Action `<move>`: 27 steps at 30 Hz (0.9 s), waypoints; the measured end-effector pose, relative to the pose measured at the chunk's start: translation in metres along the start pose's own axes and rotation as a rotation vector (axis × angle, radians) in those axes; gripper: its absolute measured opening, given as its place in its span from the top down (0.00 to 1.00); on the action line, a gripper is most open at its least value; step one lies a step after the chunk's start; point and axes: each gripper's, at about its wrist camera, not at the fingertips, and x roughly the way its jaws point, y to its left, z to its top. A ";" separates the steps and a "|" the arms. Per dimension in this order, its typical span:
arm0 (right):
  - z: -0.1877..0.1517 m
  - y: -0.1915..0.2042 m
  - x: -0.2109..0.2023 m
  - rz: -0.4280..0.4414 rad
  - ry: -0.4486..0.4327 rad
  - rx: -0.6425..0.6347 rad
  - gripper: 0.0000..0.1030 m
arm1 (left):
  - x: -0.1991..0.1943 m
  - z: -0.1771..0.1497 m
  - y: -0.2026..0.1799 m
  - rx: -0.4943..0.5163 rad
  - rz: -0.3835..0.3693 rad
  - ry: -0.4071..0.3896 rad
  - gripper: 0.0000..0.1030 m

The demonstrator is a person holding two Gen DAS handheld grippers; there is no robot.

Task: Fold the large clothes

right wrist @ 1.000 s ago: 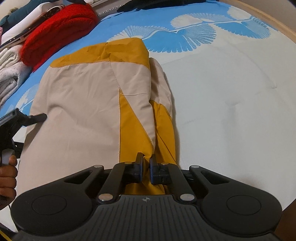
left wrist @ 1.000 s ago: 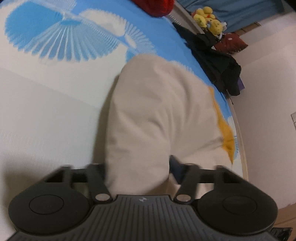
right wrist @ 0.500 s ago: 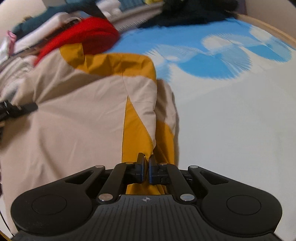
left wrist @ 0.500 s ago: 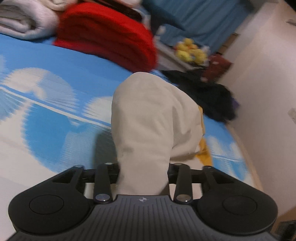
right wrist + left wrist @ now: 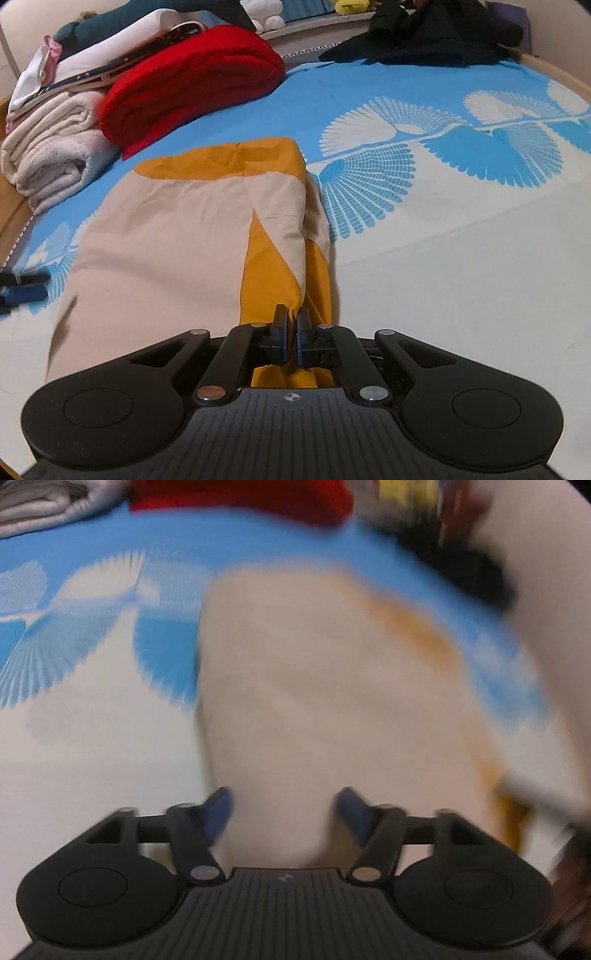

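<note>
The left tongs (image 5: 284,812) are black plastic. The body is wide, with a round bump on each side, each bearing a flat circle. The middle part (image 5: 284,915) is dark grey with thin ridges running up and down, and it has a tiny white mark near the top edge. Two black bars lead to the fingers, each pinned with a shiny silver screw (image 5: 201,873). The finger pads (image 5: 218,814) are dark blue. This view is blurry.

The right tongs (image 5: 290,328) look the same: black body, two round bumps, ridged grey middle with a small white cross mark (image 5: 291,397), silver screws (image 5: 208,390) and blue pads (image 5: 282,341).
</note>
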 end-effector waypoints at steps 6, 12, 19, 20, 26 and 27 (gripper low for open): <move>-0.012 -0.005 -0.001 0.028 0.072 0.033 0.72 | -0.017 -0.020 0.020 -0.173 -0.072 0.032 0.12; -0.023 -0.012 0.001 0.027 0.145 0.061 0.68 | 0.005 -0.029 0.022 -0.207 -0.142 -0.030 0.31; -0.027 -0.001 -0.007 0.047 0.122 0.011 0.90 | -0.002 -0.022 0.012 -0.134 -0.104 -0.050 0.31; -0.027 -0.001 -0.007 0.045 0.127 0.010 0.90 | 0.000 -0.021 0.013 -0.122 -0.097 -0.047 0.30; -0.024 0.002 -0.014 0.032 0.128 -0.018 0.90 | -0.007 -0.025 -0.001 -0.044 -0.038 -0.047 0.28; -0.024 0.002 -0.015 0.028 0.125 -0.025 0.90 | -0.010 -0.026 -0.003 -0.039 -0.033 -0.049 0.28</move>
